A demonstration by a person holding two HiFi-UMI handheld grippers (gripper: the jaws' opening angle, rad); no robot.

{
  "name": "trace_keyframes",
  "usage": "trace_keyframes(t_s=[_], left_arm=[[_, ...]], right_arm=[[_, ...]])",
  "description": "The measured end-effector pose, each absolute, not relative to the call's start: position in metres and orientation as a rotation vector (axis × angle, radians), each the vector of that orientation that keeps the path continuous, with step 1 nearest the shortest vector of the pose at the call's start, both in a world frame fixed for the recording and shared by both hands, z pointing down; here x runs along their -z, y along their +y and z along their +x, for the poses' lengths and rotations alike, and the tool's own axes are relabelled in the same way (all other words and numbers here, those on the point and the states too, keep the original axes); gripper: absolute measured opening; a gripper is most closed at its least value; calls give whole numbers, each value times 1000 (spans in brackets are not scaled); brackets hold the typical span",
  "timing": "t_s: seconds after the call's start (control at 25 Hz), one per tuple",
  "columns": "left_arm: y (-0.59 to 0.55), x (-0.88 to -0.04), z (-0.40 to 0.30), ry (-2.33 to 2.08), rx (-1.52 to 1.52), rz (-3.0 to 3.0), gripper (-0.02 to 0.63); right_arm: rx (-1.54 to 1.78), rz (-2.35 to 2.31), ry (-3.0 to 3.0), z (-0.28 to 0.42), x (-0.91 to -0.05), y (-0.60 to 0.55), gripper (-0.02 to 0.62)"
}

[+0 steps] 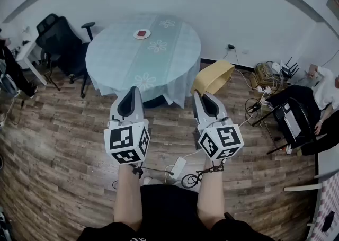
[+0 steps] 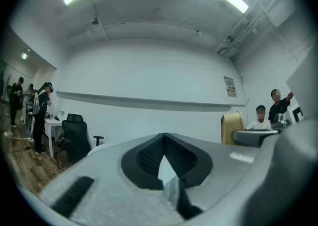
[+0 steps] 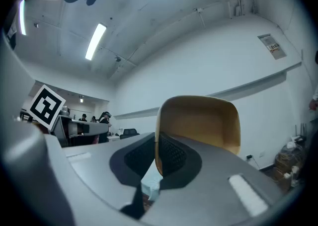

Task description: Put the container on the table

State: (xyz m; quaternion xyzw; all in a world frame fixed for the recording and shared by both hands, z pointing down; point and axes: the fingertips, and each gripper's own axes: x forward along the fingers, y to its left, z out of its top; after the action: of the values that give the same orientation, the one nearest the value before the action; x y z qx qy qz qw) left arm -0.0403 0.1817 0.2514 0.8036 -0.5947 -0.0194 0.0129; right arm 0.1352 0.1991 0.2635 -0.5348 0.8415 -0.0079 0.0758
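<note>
A tan-yellow container is held in the air off the near right edge of the round table, which has a pale blue flowered cloth. My right gripper is shut on the container's rim. In the right gripper view the container rises above the jaws, its wall pinched at the right gripper. My left gripper is level with it, to its left, in front of the table's near edge. In the left gripper view the left gripper is shut with nothing in it.
A small white dish with something red sits on the table's far side. A black office chair stands at the table's left. Cables, a router and a seated person fill the right. A power strip lies on the floor.
</note>
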Motion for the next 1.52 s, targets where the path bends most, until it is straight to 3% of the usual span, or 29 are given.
trace_keyframes(t_s=[0.56, 0.88, 1.32, 1.52], left_arm=[[193, -261, 27, -1860, 13, 2503, 3], [176, -258, -1, -1978, 26, 2395, 3], [80, -332, 33, -1873, -8, 2378, 3], [1, -366, 23, -1849, -40, 2323, 3]], right_arm=[[103, -1593, 2437, 228, -266, 207, 17], [115, -1558, 2430, 246, -263, 199, 18], [158, -1668, 2425, 281, -320, 121, 18], [187, -1659, 2475, 259, -340, 40, 18]])
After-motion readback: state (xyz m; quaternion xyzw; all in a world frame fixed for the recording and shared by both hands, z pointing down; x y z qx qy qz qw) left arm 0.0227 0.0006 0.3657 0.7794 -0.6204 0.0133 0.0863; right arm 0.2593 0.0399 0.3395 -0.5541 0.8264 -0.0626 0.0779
